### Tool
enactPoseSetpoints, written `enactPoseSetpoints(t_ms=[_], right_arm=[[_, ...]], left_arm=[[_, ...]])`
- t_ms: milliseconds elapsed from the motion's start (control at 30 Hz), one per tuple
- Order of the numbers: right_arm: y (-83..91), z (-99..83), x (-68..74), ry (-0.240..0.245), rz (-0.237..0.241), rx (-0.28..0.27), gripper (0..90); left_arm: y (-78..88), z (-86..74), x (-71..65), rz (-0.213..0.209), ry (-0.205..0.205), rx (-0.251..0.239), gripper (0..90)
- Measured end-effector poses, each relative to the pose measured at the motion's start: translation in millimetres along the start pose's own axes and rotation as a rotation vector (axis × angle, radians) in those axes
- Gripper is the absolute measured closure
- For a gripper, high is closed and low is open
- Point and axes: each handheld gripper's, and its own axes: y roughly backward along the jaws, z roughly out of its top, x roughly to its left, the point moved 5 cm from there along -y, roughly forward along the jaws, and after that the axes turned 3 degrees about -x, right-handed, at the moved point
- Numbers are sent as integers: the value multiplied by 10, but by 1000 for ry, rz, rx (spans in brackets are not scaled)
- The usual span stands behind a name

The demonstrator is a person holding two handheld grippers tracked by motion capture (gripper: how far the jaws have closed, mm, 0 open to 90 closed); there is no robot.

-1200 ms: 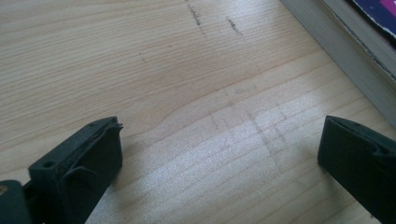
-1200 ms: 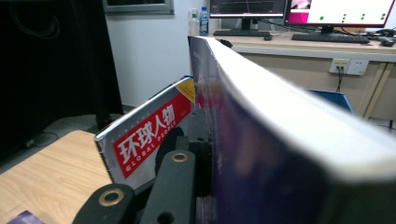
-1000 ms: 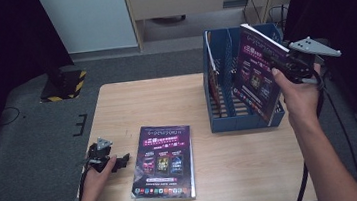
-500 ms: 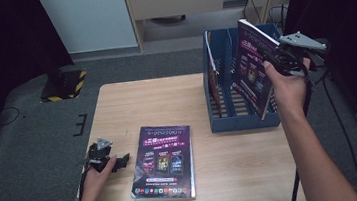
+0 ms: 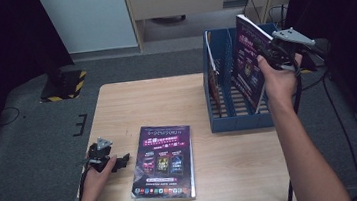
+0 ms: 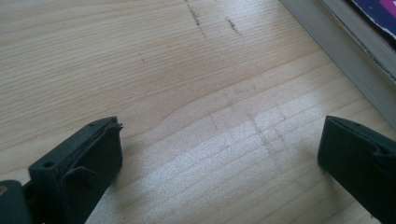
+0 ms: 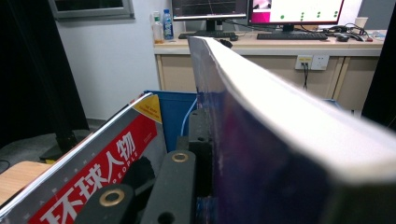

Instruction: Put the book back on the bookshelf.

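now magazine (image 5: 247,58) clamped in right tool (image 5: 268,51), above blue rack (image 5: 241,121).

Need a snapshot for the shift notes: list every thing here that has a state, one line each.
Right gripper: shut on the held magazine.
Held magazine: upright, tilted, lower end inside the blue file rack.
Blue file rack: standing on the table, another magazine already in a left slot.
Stacked magazines: lying flat, cover up.
Left gripper: open, nothing between the jaws, low over the table beside the stacked magazines.
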Motion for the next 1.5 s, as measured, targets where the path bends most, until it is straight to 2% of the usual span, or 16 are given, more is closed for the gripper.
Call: enactPoseSetpoints(t_ms=[300,1067,1500], right_arm=[[-105,-40,38,4,-13,-13,826],[-174,-98,77,10,-35,-30,826],[-288,-258,100,19,-46,-22,826]], left_arm=[[-2,3,0,-1,-1,0,0],[-6,6,-2,-2,-4,1,0],[-7,7,-3,-2,-4,1,0]])
